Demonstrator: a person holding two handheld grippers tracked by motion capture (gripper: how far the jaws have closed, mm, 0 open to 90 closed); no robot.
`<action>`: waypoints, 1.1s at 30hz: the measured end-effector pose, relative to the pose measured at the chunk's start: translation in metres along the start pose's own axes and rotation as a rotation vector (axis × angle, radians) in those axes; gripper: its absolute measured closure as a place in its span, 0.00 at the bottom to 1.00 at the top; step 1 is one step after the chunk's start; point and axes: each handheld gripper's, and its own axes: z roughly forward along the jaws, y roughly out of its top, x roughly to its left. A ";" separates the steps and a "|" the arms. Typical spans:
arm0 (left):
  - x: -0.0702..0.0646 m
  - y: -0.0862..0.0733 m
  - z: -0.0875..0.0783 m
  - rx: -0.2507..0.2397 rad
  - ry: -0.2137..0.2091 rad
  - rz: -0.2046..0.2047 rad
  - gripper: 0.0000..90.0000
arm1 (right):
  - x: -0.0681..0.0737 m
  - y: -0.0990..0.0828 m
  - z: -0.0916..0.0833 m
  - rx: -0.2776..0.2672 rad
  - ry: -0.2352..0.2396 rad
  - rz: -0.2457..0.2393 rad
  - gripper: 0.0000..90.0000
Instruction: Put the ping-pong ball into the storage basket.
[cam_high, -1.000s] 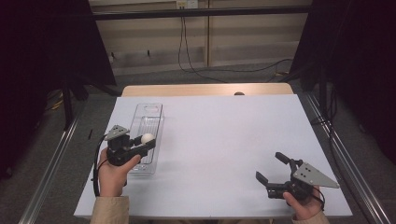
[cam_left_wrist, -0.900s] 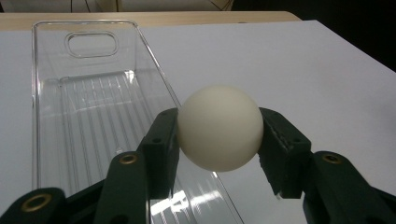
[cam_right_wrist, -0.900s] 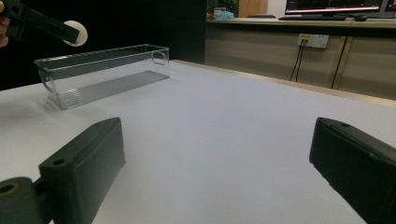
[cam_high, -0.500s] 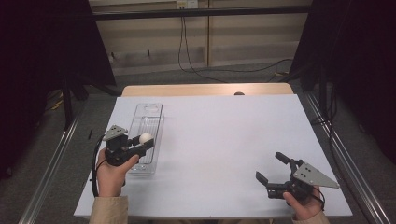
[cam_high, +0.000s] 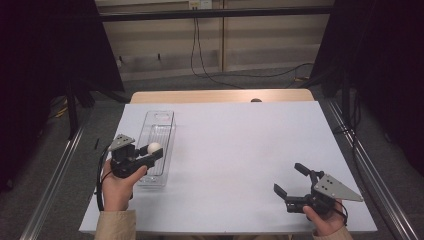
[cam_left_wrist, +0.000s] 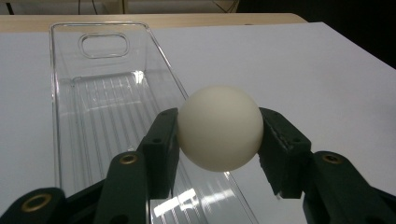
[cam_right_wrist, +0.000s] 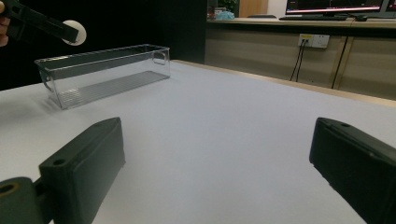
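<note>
A: Quick one. Where's the ball (cam_left_wrist: 219, 127)?

B: Pinched in the left tool (cam_high: 148, 154), one pad on each side. It's held up off the worktop (cam_high: 240, 150), over the right-hand wall of the bin (cam_high: 161, 118) near the bin's near end.

A: So the drop is straight down?

B: Nearly, I'd say. From the left tool view the ball sits over that long wall, not over the floor of the bin, so a small shift toward the bin's middle looks needed first.

A: Bin's axis?

B: Long axis runs away from the person, handle cutout at the far end. Clear plastic, nothing in it.

A: Left hand (cam_high: 118, 184) pose?

B: Forearm comes in from the bottom left; the tool points up and to the right in the high view, roughly level, across the bin's near end.

A: Right tool (cam_high: 289, 181)?

B: Spread wide, nothing between the jaws. Rests low at the near right of the worktop, well apart from the bin, pointing toward it. Left hand is clearly the nearer one.
</note>
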 end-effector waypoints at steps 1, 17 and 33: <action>0.000 0.000 0.000 -0.001 0.007 -0.002 0.57 | 0.000 0.000 0.000 0.000 0.000 0.000 0.03; 0.004 -0.001 -0.002 -0.009 0.023 -0.006 0.57 | 0.000 0.000 0.000 0.004 0.002 -0.001 0.03; 0.010 -0.004 -0.001 -0.008 0.037 -0.014 0.57 | 0.000 0.000 0.000 0.003 0.003 -0.001 0.03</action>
